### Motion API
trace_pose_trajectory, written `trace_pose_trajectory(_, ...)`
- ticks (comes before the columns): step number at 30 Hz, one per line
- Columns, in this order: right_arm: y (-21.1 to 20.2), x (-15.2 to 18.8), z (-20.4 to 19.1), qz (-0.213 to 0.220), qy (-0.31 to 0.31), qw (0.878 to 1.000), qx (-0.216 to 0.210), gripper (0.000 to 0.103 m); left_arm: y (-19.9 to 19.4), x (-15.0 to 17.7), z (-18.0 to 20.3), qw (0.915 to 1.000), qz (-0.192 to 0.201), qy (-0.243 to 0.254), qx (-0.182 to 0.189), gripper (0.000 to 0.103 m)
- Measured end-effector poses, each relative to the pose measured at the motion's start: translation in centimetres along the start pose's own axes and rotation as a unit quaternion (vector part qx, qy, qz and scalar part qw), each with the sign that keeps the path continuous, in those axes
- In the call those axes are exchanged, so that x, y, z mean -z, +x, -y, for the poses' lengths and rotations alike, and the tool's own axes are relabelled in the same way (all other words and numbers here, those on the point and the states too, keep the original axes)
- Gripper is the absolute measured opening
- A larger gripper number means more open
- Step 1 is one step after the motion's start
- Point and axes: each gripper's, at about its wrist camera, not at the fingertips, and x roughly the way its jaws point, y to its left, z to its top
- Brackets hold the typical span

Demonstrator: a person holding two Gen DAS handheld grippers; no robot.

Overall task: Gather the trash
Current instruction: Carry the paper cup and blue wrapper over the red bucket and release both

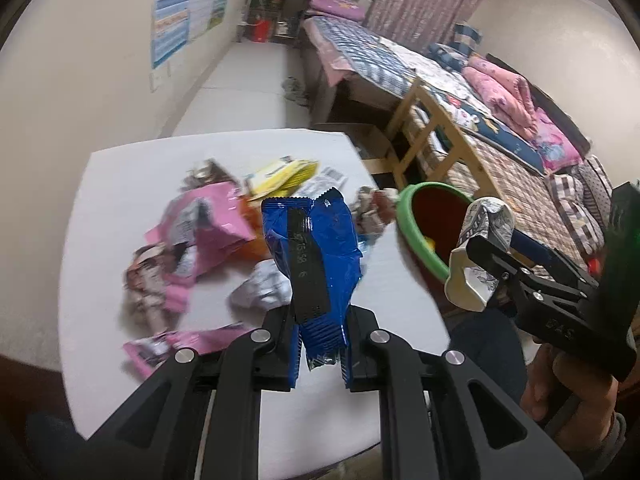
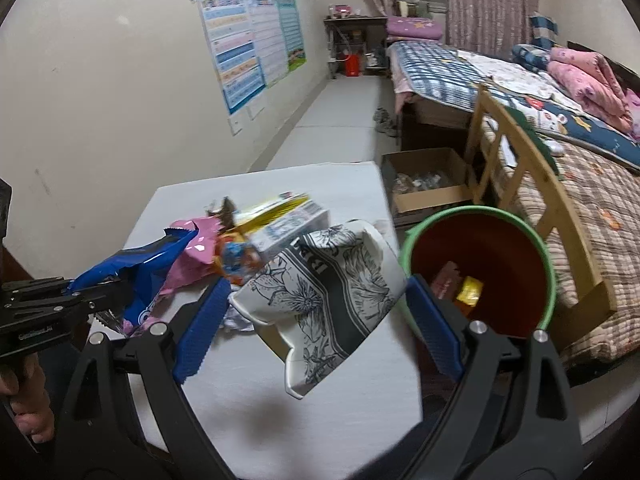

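Observation:
My left gripper (image 1: pixel 320 344) is shut on a blue snack wrapper (image 1: pixel 320 256) and holds it above the white table (image 1: pixel 120 240). My right gripper (image 2: pixel 316 316) is shut on a crushed white paper cup with black flower print (image 2: pixel 324 292), held above the table's right side, beside the green-rimmed red bin (image 2: pixel 480 264). The bin holds a few wrappers. In the left wrist view the right gripper (image 1: pixel 484 264) holds the cup (image 1: pixel 476 256) at the bin's rim (image 1: pixel 412 236). Pink, yellow and silver wrappers (image 1: pixel 208 232) lie on the table.
A wooden chair (image 2: pixel 520 168) and a bed with quilts (image 2: pixel 580 128) stand right of the bin. An open cardboard box (image 2: pixel 424 184) sits on the floor behind the table. Posters (image 2: pixel 252 52) hang on the left wall.

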Motion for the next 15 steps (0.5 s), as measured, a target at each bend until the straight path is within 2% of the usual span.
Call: trace_pose_trajectory(15,-0.3,-1.9,10.4,0.010,0.044,0.997,0.062,0.088,5.9,-4.0,9.1,0.9955,-0.027,0.047,0.078,0.013)
